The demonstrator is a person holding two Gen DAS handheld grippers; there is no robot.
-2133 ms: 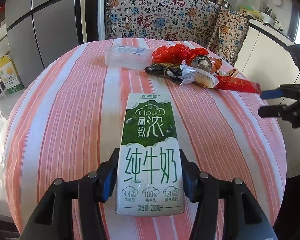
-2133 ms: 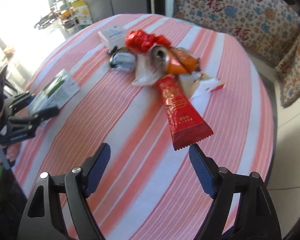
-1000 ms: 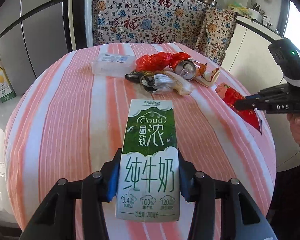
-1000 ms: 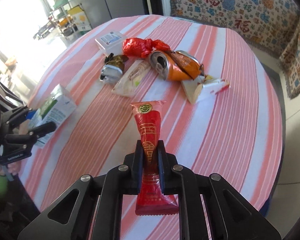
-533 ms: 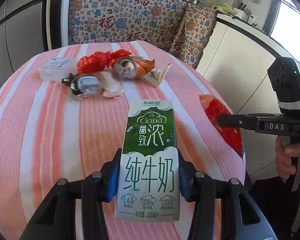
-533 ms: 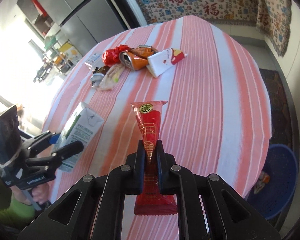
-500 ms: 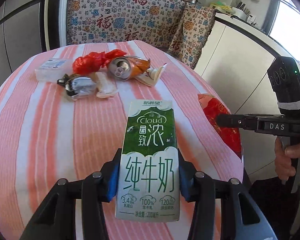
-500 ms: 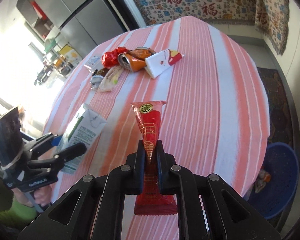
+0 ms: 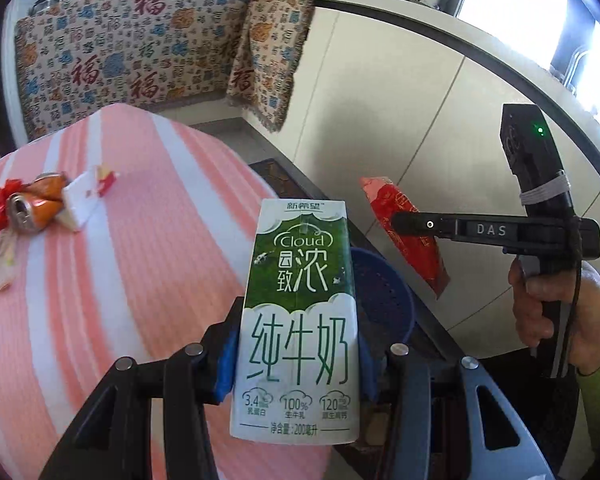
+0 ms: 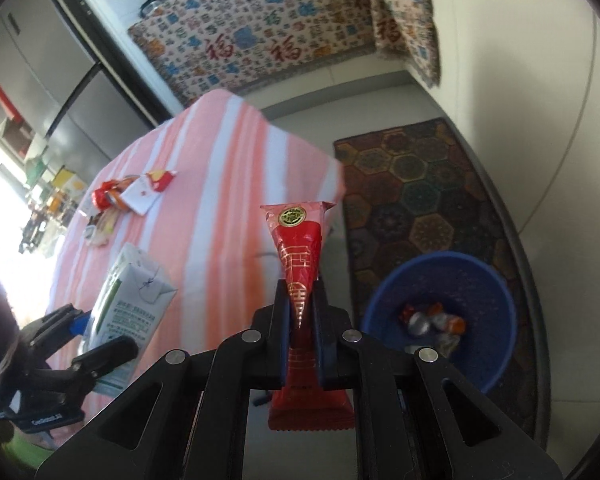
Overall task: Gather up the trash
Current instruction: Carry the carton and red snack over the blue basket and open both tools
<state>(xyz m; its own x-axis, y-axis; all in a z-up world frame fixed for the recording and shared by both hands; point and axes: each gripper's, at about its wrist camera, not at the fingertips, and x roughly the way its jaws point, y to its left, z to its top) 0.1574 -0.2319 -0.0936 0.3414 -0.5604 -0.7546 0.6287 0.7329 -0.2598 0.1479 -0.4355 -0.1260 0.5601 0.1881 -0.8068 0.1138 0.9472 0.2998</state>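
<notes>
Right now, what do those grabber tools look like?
Both are black. The left gripper has blue pads and silver rivets on its two arms. The right gripper carries white "DAS" lettering, a green light on its upright block, and a cord wound round the handle.

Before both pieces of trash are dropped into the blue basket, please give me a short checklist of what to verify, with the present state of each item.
1. Left tool clamps the milk carton on both sides: ok.
2. Right tool is shut on the red wrapper: ok.
3. Blue basket is in view, with room inside: ok.
4. Wrapper is directly above the basket: not ok, it sits left of it.
5. Carton is directly above the basket: cannot tell.
6. More trash on the table, such as the crushed can: not ok.
</notes>
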